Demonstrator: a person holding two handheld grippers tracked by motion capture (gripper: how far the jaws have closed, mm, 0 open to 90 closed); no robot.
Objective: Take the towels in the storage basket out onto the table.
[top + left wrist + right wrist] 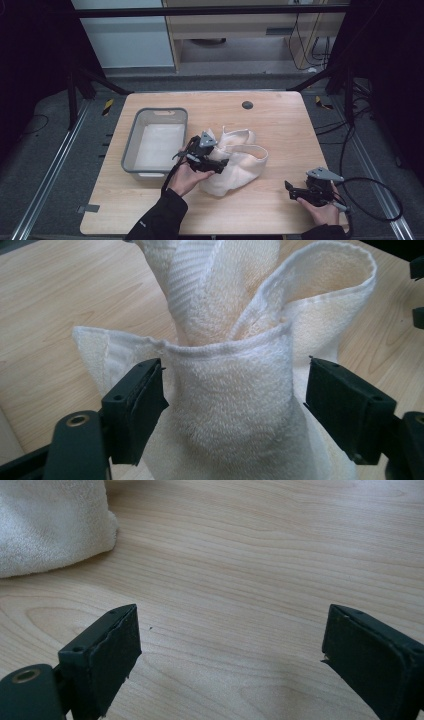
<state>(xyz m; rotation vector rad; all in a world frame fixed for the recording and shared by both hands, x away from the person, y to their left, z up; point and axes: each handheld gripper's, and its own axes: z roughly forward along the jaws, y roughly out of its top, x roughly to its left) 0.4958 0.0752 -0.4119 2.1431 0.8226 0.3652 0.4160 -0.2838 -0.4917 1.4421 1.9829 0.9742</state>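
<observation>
Spread left tool (235, 405) is straddling the crumpled cream terry towel (235, 390) beside the grey plastic basket (131, 145); right tool (230, 660), spread, is waiting well apart

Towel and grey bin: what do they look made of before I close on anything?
The towel looks like cream terry cloth: looped, fuzzy pile with a ribbed band and stitched hem, folding softly between the left claw. The grey bin looks like moulded plastic, matte, with rounded corners and a thin rim; I can't confirm it. Table appears to be light wood or wood-grain laminate.
</observation>
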